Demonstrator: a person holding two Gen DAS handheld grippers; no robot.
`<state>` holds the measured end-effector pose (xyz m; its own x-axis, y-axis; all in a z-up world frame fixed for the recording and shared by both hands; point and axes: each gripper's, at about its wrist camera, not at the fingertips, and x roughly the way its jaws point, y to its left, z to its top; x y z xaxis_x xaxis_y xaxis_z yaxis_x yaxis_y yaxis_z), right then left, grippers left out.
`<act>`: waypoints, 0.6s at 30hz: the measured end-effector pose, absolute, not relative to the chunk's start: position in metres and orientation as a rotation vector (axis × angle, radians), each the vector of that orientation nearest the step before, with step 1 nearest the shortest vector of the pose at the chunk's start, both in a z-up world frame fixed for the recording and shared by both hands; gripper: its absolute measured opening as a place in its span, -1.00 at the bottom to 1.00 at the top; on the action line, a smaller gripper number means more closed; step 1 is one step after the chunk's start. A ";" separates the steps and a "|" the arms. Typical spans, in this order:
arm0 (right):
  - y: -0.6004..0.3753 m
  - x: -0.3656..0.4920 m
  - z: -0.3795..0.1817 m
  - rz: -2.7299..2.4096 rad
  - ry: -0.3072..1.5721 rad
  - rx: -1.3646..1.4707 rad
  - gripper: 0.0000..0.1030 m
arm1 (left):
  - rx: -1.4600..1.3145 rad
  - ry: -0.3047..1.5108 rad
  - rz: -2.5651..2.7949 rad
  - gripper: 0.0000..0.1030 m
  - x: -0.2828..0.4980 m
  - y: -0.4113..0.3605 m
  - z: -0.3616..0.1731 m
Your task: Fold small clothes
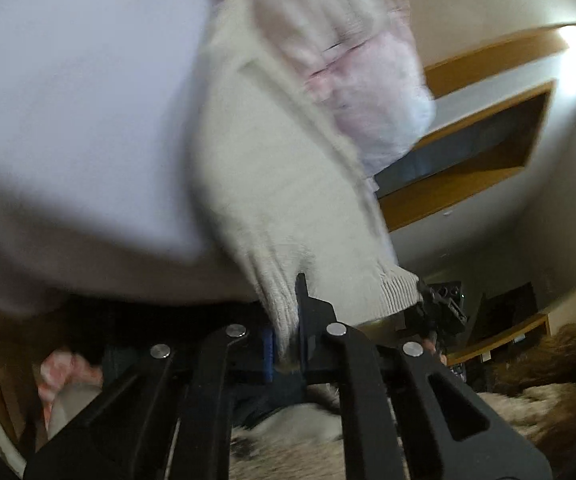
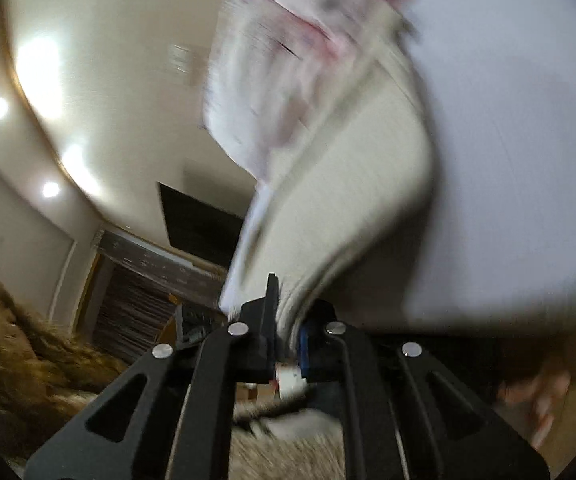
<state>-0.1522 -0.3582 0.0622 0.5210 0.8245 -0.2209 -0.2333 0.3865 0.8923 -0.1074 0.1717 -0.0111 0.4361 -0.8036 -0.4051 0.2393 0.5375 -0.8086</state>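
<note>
Cream ribbed knit garment [image 1: 284, 184], blurred and seemingly lifted, is pinched by left gripper [image 1: 288, 344] and right gripper [image 2: 286, 344] fingers.

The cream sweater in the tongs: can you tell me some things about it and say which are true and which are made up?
1. The left tongs are shut on the cream knitted sweater. True.
2. The right tongs are open and hold nothing. False: they too pinch the sweater's edge.
3. The sweater lies folded flat on the table. False: it hangs lifted between both tongs, blurred.
4. A pinkish-white cloth shows next to the sweater. True.
5. The sweater is bright blue. False: it is cream; only the pads inside the tongs are blue.
</note>
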 end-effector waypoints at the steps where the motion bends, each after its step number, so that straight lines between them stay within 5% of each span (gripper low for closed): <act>1: -0.361 -0.136 0.086 0.771 0.684 0.904 -0.85 | -0.721 0.852 -0.742 -0.86 -0.102 0.170 0.006; 7: -0.370 -0.015 0.148 0.667 0.496 0.834 -0.85 | -0.559 0.560 -0.554 -0.86 0.011 0.169 0.117; 14: -0.365 0.138 0.071 0.230 0.744 0.863 -0.85 | -0.476 0.762 -0.292 -0.86 0.179 0.128 0.075; 17: -0.365 0.142 0.055 0.121 0.776 0.818 -0.65 | -0.481 0.817 -0.284 -0.85 0.190 0.123 0.054; 18: -0.366 0.139 0.057 0.113 0.744 0.813 -0.17 | -0.494 0.815 -0.303 -0.83 0.187 0.127 0.053</act>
